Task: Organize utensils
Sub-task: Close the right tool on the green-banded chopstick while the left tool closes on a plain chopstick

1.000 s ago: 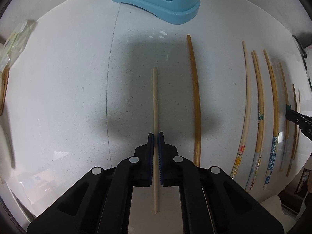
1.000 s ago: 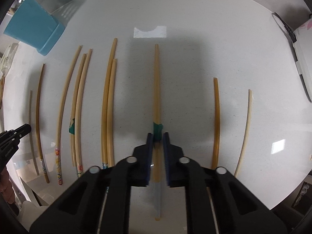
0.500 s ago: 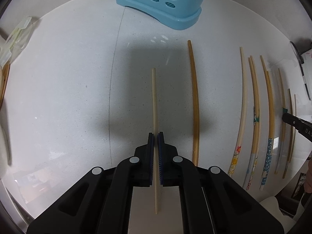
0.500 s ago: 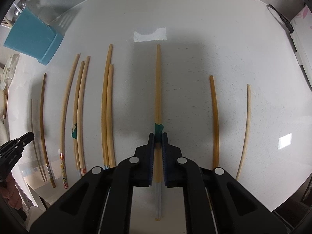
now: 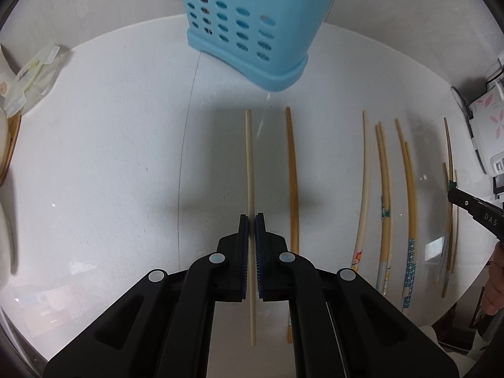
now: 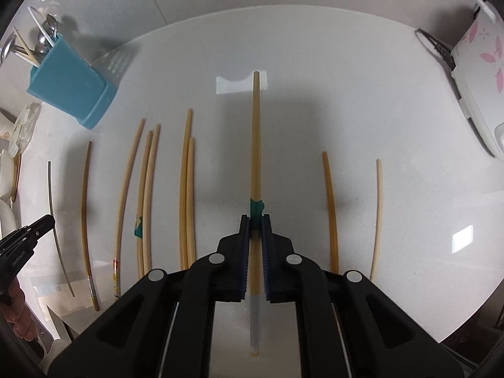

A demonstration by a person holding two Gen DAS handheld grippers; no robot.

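Between the left gripper's [image 5: 251, 220] closed jaws runs a pale chopstick [image 5: 249, 157]; the right gripper [image 6: 255, 220] likewise clamps a tan chopstick [image 6: 255, 132] just behind its green tape band [image 6: 257, 207].

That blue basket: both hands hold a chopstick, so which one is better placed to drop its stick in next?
Probably the left. Its tool grips the pale chopstick with the blue basket close ahead. The right tool, holding the green-taped chopstick, sees the basket far off to its left.
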